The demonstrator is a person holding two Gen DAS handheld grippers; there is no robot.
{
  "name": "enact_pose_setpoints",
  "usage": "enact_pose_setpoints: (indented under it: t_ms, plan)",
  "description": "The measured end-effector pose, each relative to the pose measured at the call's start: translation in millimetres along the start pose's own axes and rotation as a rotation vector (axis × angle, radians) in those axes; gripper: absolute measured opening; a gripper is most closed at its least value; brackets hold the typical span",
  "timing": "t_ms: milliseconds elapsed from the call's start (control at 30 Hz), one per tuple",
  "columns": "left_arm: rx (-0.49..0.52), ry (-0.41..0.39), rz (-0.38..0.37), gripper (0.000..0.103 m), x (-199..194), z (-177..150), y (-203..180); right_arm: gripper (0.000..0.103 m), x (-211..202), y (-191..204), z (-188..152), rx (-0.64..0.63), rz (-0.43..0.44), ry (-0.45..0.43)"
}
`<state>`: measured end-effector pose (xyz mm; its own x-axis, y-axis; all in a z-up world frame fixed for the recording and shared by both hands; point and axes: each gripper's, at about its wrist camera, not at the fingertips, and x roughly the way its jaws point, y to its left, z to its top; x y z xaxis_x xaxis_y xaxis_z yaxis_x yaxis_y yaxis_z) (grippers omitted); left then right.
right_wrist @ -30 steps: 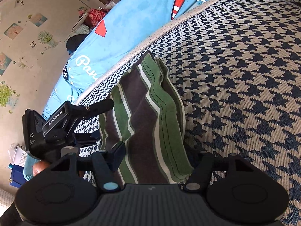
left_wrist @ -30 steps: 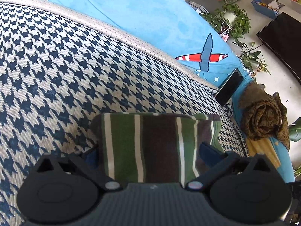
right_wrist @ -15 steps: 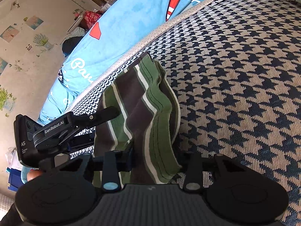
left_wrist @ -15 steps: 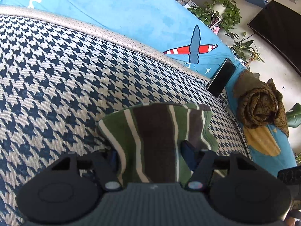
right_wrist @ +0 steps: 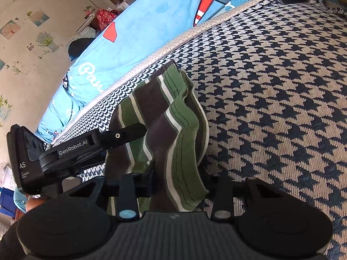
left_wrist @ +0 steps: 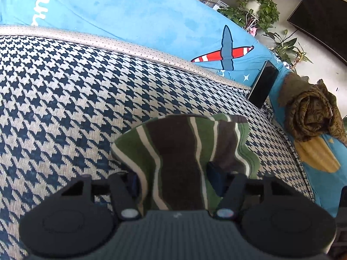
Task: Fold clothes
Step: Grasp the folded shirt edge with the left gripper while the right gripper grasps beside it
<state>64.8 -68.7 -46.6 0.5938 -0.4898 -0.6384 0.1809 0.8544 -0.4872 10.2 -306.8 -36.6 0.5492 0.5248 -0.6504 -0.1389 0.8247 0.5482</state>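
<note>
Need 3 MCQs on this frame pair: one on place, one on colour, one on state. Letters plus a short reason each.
1. Where does the black phone lie?
A. at the far edge of the checked cover, by the blue blanket
B. on the striped cloth
C. on the floor

2. The striped cloth is mainly:
A. red and yellow
B. green and brown with white lines
C. plain blue

3. The left hand-held gripper is:
A. wide open over bare cover
B. out of view
C. shut on the cloth

Answers: 1 A, the phone sits where cover meets blanket. 2 B, those stripes show in both views. 3 C, cloth is bunched between its fingers; the right hand-held gripper grips it too.
</note>
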Motion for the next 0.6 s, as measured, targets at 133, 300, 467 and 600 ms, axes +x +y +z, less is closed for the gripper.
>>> enact_pose_setpoints:
  t_ms: [133, 300, 467, 600]
  plan:
    - [0.053, -0.045, 0.027, 0.034, -12.5, -3.7, -9.9, 0.031, -2.0, 13.9, -1.4, -0.096, -0.037, -0.021]
    - [0.103, -0.102, 0.117, 0.032, -30.2, -10.4, -26.9, 0.029, -5.5, 27.4, -2.8, -0.180, -0.071, -0.055]
    - [0.148, -0.171, 0.230, 0.032, -56.3, -16.4, -41.9, 0.028, -10.4, 42.5, -3.2, -0.245, -0.071, -0.093]
    - [0.159, -0.224, 0.281, 0.032, -80.5, -19.0, -45.2, 0.028, -10.8, 58.7, -4.2, -0.289, -0.059, -0.119]
